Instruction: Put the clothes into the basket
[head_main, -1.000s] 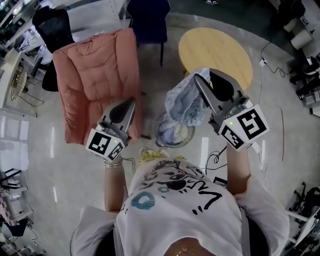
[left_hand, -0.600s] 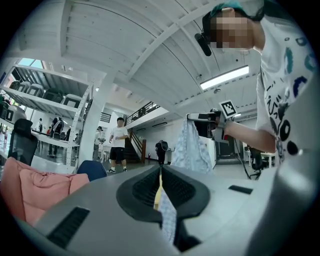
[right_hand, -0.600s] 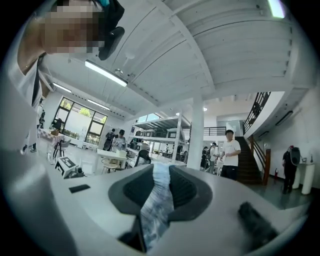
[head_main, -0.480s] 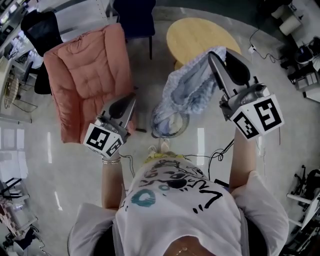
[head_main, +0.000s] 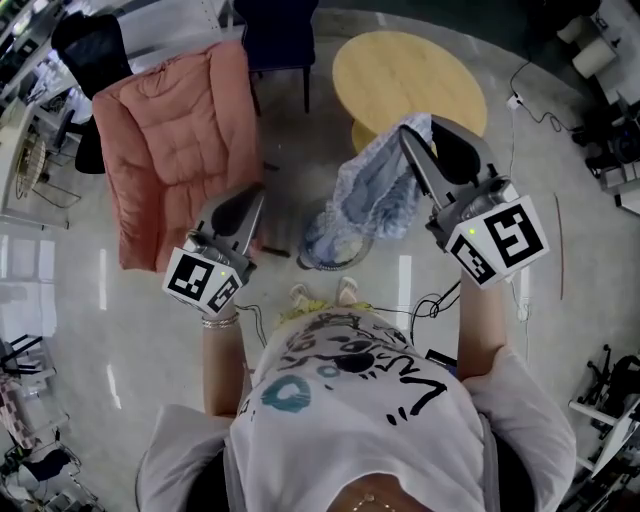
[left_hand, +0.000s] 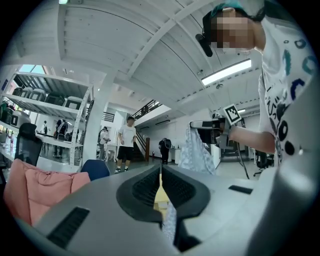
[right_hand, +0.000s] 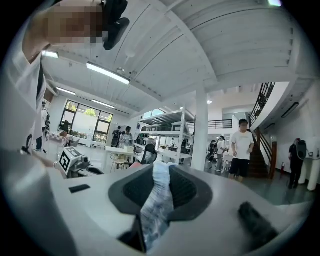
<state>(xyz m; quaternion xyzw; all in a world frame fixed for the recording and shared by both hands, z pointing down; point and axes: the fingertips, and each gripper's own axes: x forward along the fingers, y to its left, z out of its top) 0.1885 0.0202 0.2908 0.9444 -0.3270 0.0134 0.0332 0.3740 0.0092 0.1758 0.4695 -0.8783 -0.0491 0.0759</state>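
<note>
blue-white garment (head_main: 385, 195) in level right gripper (head_main: 420, 130)

Ceiling strip lights (left_hand: 226, 71) above your left gripper (left_hand: 160, 172) give bright, even light; glare streaks the polished floor (head_main: 100, 280) beside it, its near body blurs, and fisheye bending darkens every corner

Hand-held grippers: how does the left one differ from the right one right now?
The right hand-held gripper is shut on a pale blue patterned garment; the left hand-held gripper grips nothing, its jaws closed. The right one is held nearer the round table, the left one nearer the pink armchair. Both point level.
</note>
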